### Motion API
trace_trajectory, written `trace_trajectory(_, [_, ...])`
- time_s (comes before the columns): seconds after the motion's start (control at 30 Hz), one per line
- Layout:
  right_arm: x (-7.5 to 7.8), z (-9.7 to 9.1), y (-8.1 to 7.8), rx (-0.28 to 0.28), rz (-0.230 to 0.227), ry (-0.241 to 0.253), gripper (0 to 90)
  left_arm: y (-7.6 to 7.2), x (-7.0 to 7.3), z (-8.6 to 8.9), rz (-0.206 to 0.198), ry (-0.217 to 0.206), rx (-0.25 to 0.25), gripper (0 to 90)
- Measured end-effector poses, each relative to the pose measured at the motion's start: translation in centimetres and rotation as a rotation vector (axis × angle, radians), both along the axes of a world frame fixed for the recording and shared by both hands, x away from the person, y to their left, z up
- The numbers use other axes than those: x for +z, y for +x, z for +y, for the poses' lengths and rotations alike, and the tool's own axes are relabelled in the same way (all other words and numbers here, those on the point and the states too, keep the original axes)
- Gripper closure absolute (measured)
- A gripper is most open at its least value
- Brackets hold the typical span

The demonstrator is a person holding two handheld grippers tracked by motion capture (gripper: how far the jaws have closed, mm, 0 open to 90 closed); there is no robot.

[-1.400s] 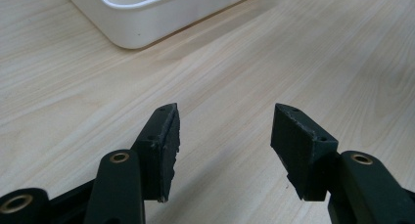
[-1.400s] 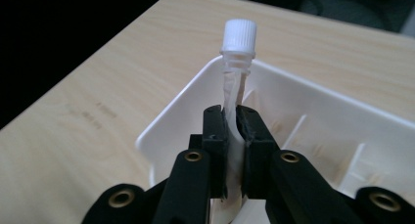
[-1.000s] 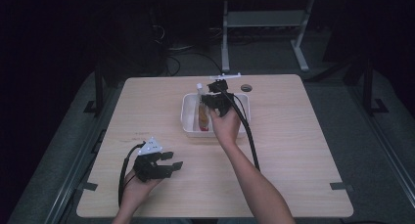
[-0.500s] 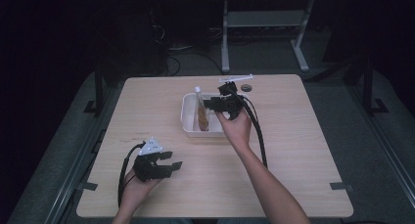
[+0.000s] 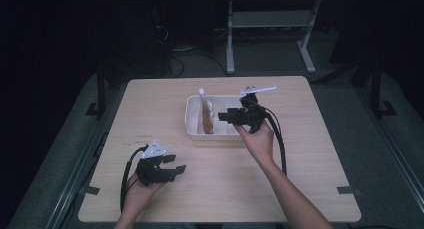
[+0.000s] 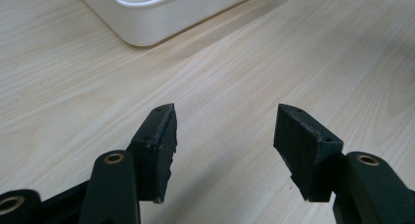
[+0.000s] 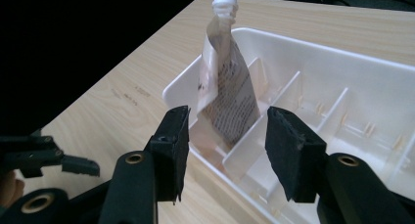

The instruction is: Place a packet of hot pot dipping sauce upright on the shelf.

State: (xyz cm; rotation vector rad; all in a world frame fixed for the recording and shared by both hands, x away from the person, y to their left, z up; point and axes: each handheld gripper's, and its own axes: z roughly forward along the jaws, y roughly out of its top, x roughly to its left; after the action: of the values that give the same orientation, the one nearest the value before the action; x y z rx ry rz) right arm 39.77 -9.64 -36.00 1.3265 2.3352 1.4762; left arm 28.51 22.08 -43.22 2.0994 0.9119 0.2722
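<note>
Right claw point(image 7: 222, 150): released, jaws just opened, nothing clamped.
Pouch point(image 7: 230, 94): upright in tray point(image 5: 192, 129), left compartment.
Left claw point(image 6: 222, 143): released, above bare counter point(image 5: 310, 154).

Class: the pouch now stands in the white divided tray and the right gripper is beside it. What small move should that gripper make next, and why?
Probably draw the right gripper back toward the person, away from the tray. Its jaws have just been opening and stand apart, touching nothing, while the pouch leans upright in the end compartment on its own. The placing looks done, so clearing away avoids knocking it over.
</note>
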Motion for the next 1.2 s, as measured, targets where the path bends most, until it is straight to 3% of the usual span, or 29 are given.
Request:
trace_trajectory(0.37, [-0.7, -1.9, -1.3, 0.018, 0.021, -0.001, 47.8, 0.0, -0.1, -0.1, 0.003, 0.002, -0.002, 40.3])
trace_trajectory(1.2, [-3.0, -8.7, -5.8, 0.015, 0.061, 0.001, 43.8, 0.0, -0.2, 0.0, 0.005, 0.008, 0.004, 39.1])
